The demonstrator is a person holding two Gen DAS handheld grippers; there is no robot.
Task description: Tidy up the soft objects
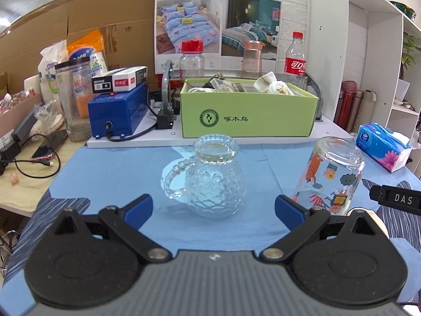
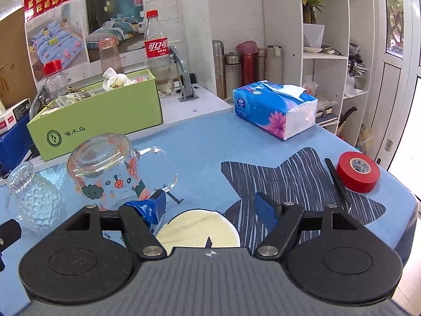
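A green box (image 1: 247, 115) at the back of the blue cloth holds rolled white socks (image 1: 273, 84) and other small items; it also shows in the right wrist view (image 2: 105, 115), with the socks (image 2: 115, 80) at its far end. A blue tissue pack (image 2: 273, 110) lies on the cloth at the right; it also shows in the left wrist view (image 1: 381, 147). My left gripper (image 1: 213, 208) is open and empty, just in front of a textured glass jug (image 1: 210, 179). My right gripper (image 2: 213, 208) is open and empty, low over a pale yellow patch (image 2: 200, 229) on the cloth.
An upturned painted glass mug (image 1: 331, 176) stands right of the jug, also in the right wrist view (image 2: 113, 173). A red tape roll (image 2: 357, 171) and a black tool (image 2: 339, 181) lie near the right edge. Bottles (image 1: 296, 55), jars, a blue device (image 1: 118, 113) and shelves (image 2: 326, 55) are behind.
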